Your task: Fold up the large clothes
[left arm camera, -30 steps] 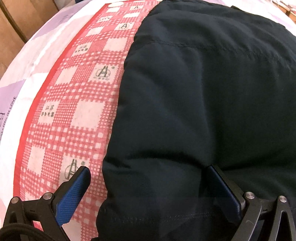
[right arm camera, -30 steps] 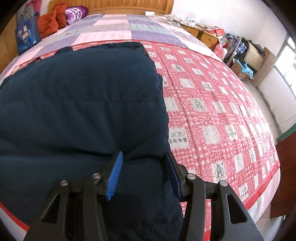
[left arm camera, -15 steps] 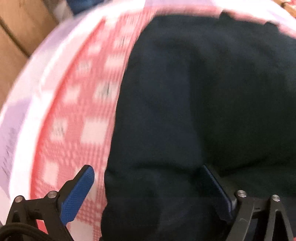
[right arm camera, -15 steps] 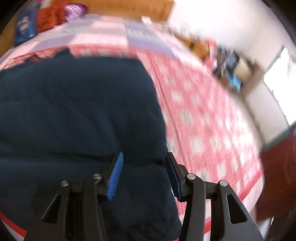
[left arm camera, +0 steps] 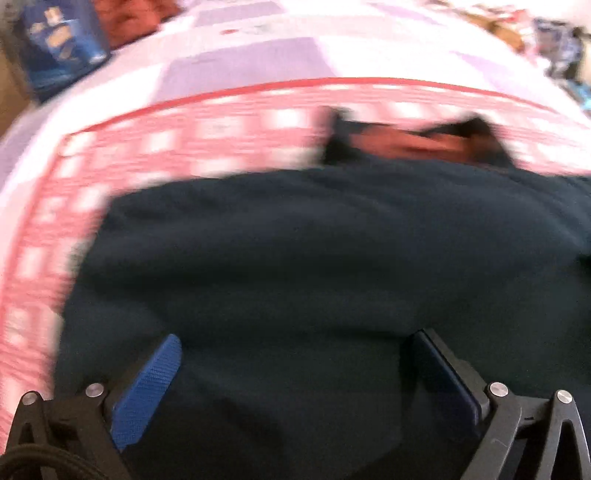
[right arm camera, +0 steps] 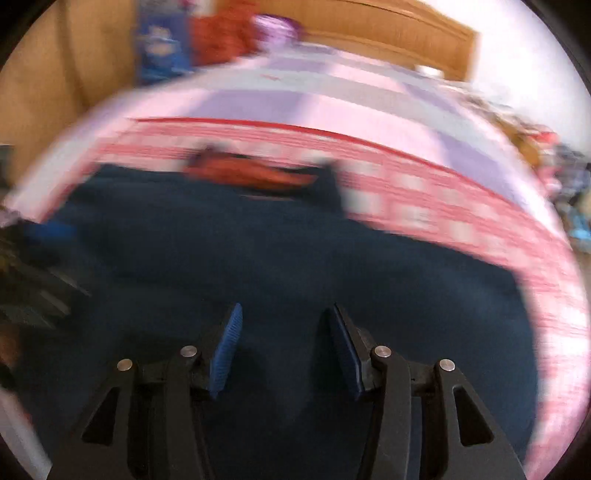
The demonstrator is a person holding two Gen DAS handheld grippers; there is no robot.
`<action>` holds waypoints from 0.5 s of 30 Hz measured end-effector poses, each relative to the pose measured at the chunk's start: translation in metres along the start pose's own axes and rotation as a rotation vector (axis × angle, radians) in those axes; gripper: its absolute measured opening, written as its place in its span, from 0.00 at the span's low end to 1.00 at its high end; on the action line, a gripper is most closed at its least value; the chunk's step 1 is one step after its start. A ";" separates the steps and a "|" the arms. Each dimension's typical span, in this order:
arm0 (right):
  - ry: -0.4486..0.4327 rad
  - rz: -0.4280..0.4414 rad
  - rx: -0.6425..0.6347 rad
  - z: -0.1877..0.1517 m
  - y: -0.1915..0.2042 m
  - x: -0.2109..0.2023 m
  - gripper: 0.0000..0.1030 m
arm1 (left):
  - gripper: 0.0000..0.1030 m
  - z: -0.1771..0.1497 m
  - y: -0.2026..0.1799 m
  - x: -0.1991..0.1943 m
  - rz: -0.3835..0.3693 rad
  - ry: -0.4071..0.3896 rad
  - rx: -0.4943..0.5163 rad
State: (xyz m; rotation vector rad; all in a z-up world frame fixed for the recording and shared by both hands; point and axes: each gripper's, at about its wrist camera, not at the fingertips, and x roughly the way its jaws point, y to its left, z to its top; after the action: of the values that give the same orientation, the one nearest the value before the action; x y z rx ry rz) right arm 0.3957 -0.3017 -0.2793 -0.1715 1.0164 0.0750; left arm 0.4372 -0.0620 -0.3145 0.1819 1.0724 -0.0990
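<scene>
A dark navy padded jacket (left arm camera: 314,240) lies spread on a bed, its collar with an orange lining (left arm camera: 406,144) at the far end. My left gripper (left arm camera: 295,338) stands over the jacket near its left edge. Its jaws are wide and opening, with jacket fabric between them, and the blue pads do not clearly press on it. In the right wrist view the jacket (right arm camera: 369,277) fills the lower half. My right gripper (right arm camera: 285,308) is shut on a thick fold of it at half width. Both views are motion-blurred.
A red-and-white checked sheet (left arm camera: 184,136) covers the bed under the jacket, with a pink and lilac quilt (right arm camera: 332,88) beyond. By the wooden headboard (right arm camera: 388,29) sit a blue bag (right arm camera: 159,48) and red cloth (right arm camera: 221,37). Cluttered furniture (right arm camera: 565,166) stands at the right.
Both views swung toward the head of the bed, so the collar and headboard now show. The jacket's left edge slid from between the left jaws out to their left. The right jaws kept their width.
</scene>
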 end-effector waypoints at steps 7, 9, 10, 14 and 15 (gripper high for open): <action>0.115 -0.090 0.344 -0.041 -0.185 0.011 0.25 | 0.89 0.004 0.077 0.008 0.021 0.059 -0.111; 0.085 -0.147 0.350 -0.053 -0.202 -0.006 0.34 | 0.89 -0.006 0.093 -0.019 -0.046 0.006 -0.212; 0.053 -0.148 0.384 -0.061 -0.209 -0.019 0.34 | 0.89 -0.016 0.104 -0.036 -0.113 -0.029 -0.284; -0.100 -0.051 0.336 -0.092 -0.180 -0.081 0.34 | 0.90 -0.066 0.110 -0.087 -0.079 -0.053 -0.333; -0.116 -0.020 0.282 -0.095 -0.164 -0.088 0.34 | 0.90 -0.079 0.104 -0.093 -0.070 -0.039 -0.323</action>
State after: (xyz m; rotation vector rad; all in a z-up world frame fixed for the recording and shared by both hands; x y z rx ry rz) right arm 0.2926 -0.4784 -0.2353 0.0790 0.8987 -0.0762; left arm 0.3421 0.0548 -0.2594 -0.1482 1.0411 0.0084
